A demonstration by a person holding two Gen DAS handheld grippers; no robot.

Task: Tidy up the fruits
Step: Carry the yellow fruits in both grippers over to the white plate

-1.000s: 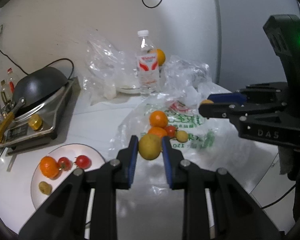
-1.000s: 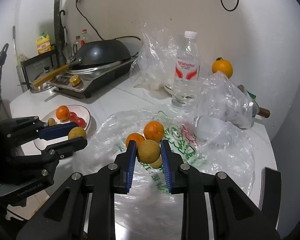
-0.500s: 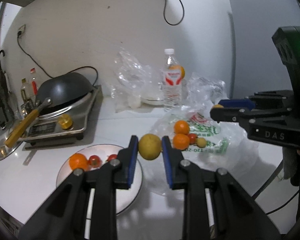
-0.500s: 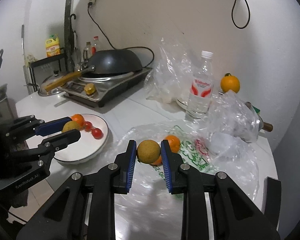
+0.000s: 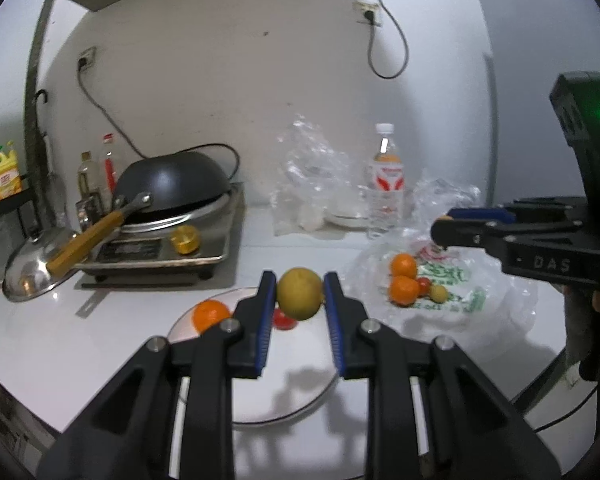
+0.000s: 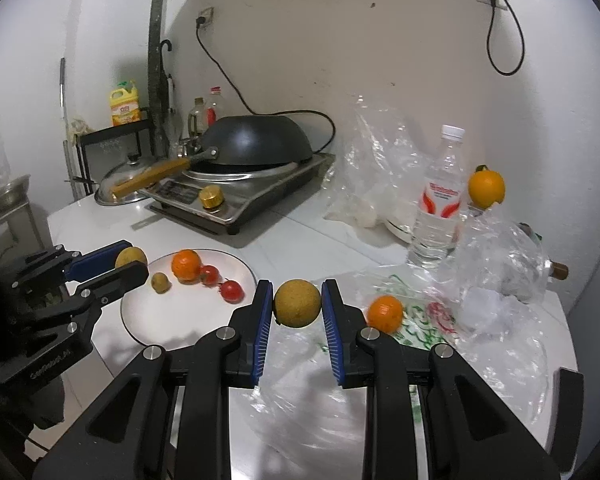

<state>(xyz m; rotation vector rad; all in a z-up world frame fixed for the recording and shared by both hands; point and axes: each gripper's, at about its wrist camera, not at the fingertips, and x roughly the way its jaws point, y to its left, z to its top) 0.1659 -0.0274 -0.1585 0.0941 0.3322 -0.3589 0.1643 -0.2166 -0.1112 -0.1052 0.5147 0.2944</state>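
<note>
My left gripper is shut on a round yellow-green fruit and hangs above the white plate. The plate holds an orange and a tomato. My right gripper is shut on a yellow-brown round fruit, just right of the plate's rim. In the right wrist view the left gripper holds its fruit over the plate's left side. That plate carries an orange, two tomatoes and a small yellow fruit.
A printed plastic bag lies to the right with two oranges, a tomato and a small yellow fruit. Behind stand a water bottle, crumpled clear bags, another orange and a wok on a cooker. The table's front edge is near.
Both grippers have carried their fruits leftward, away from the plastic bag. The left one now hangs over the plate and the right one is at its rim.
</note>
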